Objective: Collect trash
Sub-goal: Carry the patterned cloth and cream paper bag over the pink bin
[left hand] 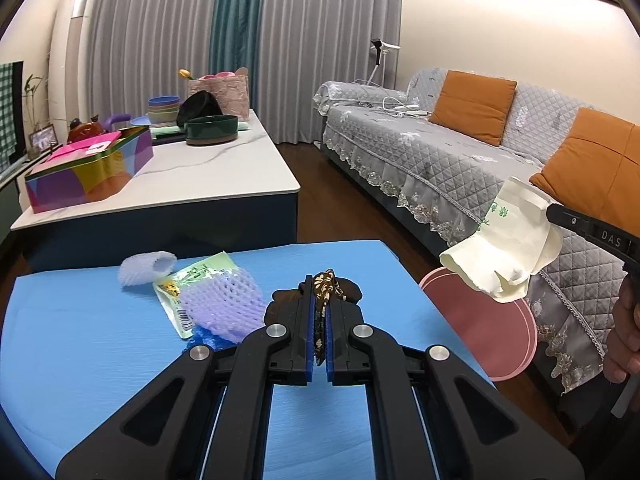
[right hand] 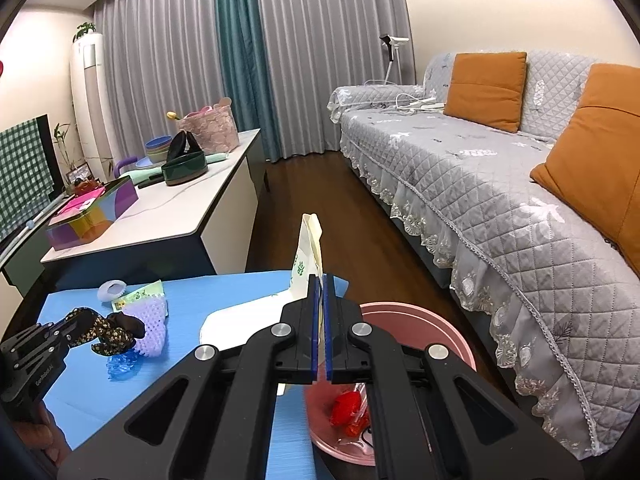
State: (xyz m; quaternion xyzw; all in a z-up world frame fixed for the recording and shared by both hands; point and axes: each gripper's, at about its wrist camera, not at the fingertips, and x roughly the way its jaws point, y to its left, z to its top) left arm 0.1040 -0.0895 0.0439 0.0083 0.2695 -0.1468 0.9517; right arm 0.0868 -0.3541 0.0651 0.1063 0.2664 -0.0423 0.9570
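1. Trash in two pieces is off the surface: a cream paper wrapper (right hand: pixel 308 256) with green print is pinched in the right gripper (right hand: pixel 320 304), and a dark floral fabric piece (left hand: pixel 326 294) is clamped in the left gripper (left hand: pixel 319 312). Both sets of jaws are closed on their loads.
2. Seen from the right wrist, the wrapper's long axis runs up and away from the jaws, its tip pointing toward the sofa end; from the left wrist it hangs crumpled above the pink bin (left hand: pixel 486 328).
3. The fabric piece runs lengthwise along the left gripper's fingers, its end sticking out past the tips.
4. The bin (right hand: pixel 440 328) sits just beside the right edge of the blue surface (left hand: pixel 100 340) and holds a red wrapper (right hand: pixel 346 406).
5. Left on the surface near its far edge: a purple foam net (left hand: pixel 218 304) lying over a green packet (left hand: pixel 180 286), another foam sleeve (left hand: pixel 148 266), and a blue mesh scrap (right hand: pixel 120 364).
6. Open wood floor (right hand: pixel 320 188) runs between the surface and the grey sofa (right hand: pixel 480 184); a white coffee table (left hand: pixel 208 172) stands beyond the far edge.
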